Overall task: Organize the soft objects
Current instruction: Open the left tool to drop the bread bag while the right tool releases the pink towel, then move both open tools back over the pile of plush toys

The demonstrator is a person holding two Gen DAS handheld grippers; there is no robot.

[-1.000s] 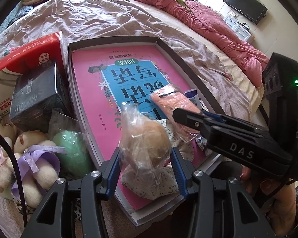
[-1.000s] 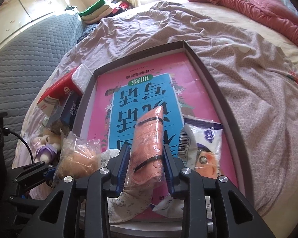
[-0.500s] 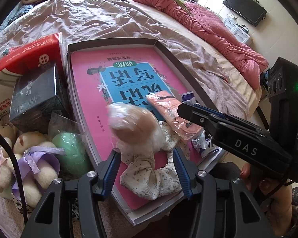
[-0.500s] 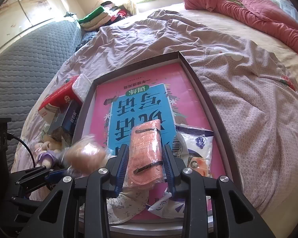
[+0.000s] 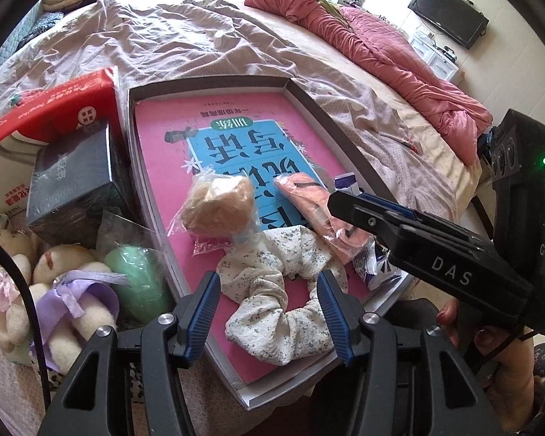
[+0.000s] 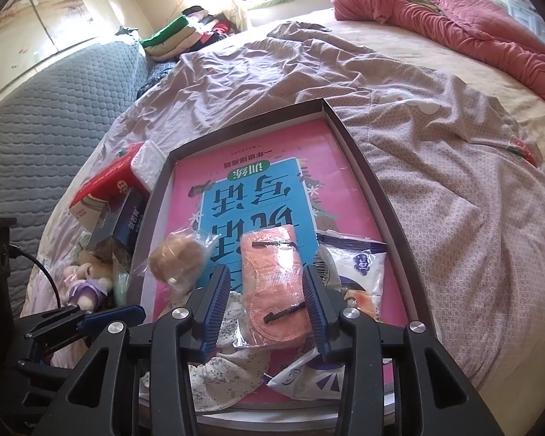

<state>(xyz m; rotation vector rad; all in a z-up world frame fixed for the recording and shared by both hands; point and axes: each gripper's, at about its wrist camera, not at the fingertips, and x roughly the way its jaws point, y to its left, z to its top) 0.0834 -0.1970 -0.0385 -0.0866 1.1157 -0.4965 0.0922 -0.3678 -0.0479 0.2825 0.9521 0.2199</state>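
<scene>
Both my grippers are over the near end of the tray (image 5: 301, 96), with soft items piled on the pink book cover inside it. My left gripper (image 5: 269, 312) has just been opening: jaws apart, nothing clamped, only the floral scrunchie (image 5: 272, 290) lying loose between them. The bagged tan plush ball (image 5: 218, 207) sits free on the cover just beyond. My right gripper (image 6: 267, 305) has just been opening too; its jaws straddle the bagged orange cloth (image 6: 276, 283), and I see a gap on both sides, so I read it as released, not gripped. Risks: the ball is round in slick film and near the tray's left wall, so any nudge could roll it out towards the green egg-shaped thing (image 5: 141, 279) and plush bears (image 5: 36, 290). Pulling the right gripper back low could snag the cloth's bag on a pad and drag it onto the white snack packet (image 6: 359, 269). The near corner is crowded, and the scrunchie could catch my left jaw and slide off the tray's near edge.
</scene>
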